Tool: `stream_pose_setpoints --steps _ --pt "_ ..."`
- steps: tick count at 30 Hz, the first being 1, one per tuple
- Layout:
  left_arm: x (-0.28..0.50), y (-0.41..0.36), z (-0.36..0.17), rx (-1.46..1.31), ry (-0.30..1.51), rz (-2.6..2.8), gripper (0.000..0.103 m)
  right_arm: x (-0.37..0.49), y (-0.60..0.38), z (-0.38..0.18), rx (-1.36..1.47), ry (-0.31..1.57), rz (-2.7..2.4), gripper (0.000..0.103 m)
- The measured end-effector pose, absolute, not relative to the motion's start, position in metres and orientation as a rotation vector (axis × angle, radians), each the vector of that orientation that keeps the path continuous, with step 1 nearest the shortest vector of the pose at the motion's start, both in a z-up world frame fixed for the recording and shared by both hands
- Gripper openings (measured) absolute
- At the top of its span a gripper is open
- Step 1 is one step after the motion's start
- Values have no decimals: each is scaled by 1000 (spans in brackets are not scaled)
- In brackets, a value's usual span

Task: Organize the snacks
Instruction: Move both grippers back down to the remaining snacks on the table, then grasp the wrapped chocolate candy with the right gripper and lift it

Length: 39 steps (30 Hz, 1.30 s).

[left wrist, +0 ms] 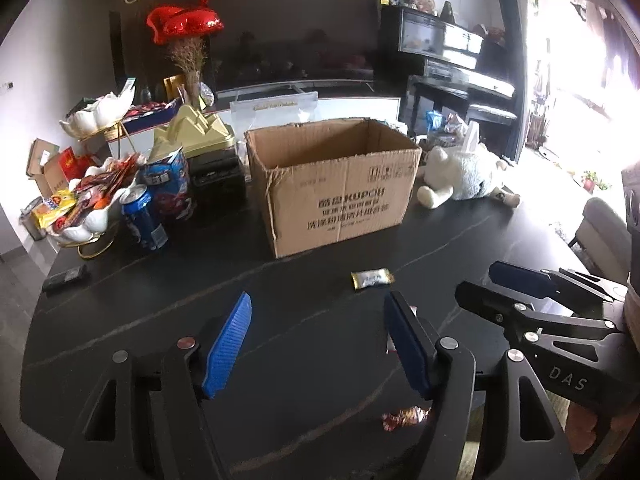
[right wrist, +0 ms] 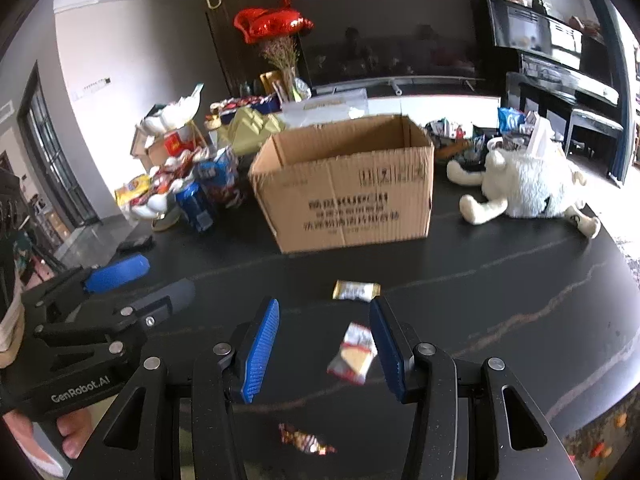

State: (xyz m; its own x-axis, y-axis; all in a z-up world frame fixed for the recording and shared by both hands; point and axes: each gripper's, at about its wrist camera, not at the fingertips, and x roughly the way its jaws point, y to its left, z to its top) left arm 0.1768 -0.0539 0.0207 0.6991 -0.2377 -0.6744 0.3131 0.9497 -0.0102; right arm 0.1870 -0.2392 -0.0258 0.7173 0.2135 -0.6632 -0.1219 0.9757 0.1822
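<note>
An open cardboard box (left wrist: 332, 184) stands on the dark table (left wrist: 200, 280). In front of it lies a gold-and-white wrapped snack (left wrist: 372, 279) (right wrist: 355, 291). My left gripper (left wrist: 318, 304) is open above bare table, with nothing between its pads. A red-gold candy (left wrist: 404, 418) lies near its right finger. My right gripper (right wrist: 325, 308) is open over a white-and-red snack packet (right wrist: 354, 354), which lies close to its right pad with a wide gap on the left. The red-gold candy (right wrist: 306, 440) lies nearer the camera. Each gripper shows in the other's view: right gripper (left wrist: 476, 280), left gripper (right wrist: 170, 276).
A white plush toy (left wrist: 460, 176) lies right of the box. Left of it are a blue can (left wrist: 142, 216), a crumpled blue can (left wrist: 168, 180), a white bowl of snacks (left wrist: 92, 204) and a dark remote (left wrist: 64, 278). A hand (right wrist: 76, 436) holds the left gripper.
</note>
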Motion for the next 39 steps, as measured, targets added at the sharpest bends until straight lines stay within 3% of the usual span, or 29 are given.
stream_pose_setpoints --steps 16,39 --pt "145 -46 -37 142 850 -295 70 159 -222 -80 70 917 250 48" --pt "157 -46 -97 124 1030 -299 70 167 -205 -148 36 1121 322 48"
